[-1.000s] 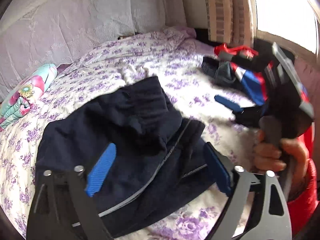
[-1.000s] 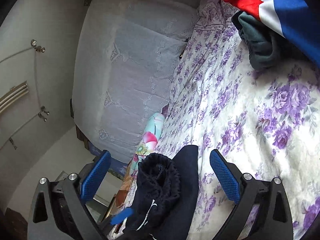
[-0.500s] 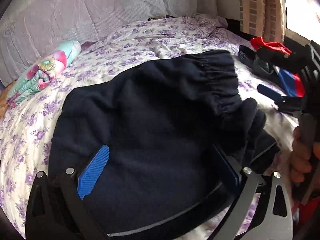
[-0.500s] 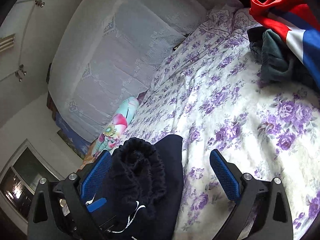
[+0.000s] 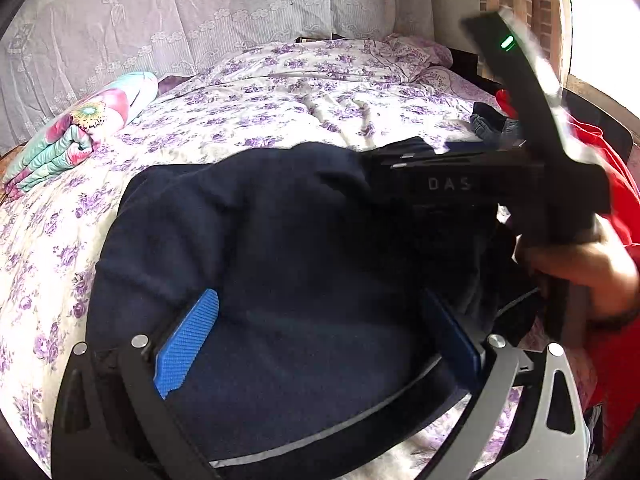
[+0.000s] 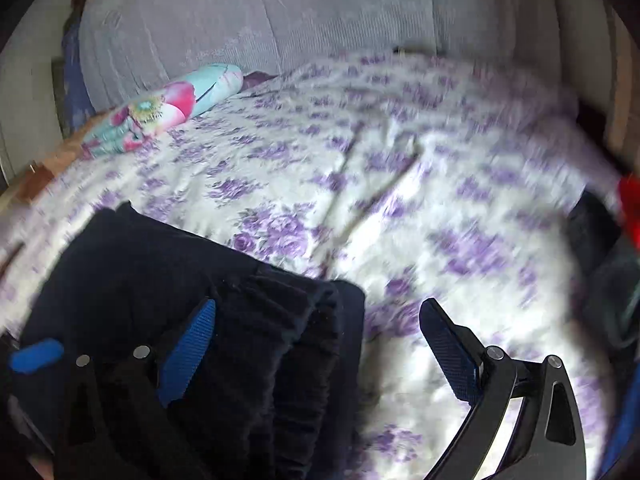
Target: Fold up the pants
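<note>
The dark navy fleece pants (image 5: 288, 280) are spread on the purple-flowered white bedspread (image 5: 280, 92). The left gripper (image 5: 320, 344) is held released above them. The right gripper (image 6: 316, 344), blurred, appears released too.

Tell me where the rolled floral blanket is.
The rolled floral blanket lies at the left of both views, on the bed by the lace-covered headboard.

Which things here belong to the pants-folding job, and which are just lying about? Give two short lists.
Belong to the job:
navy pants
left tongs, open over the pants
right tongs, open at the waistband

Lying about:
rolled floral blanket
clothes pile at the far right of the bed
floral sheet
</note>
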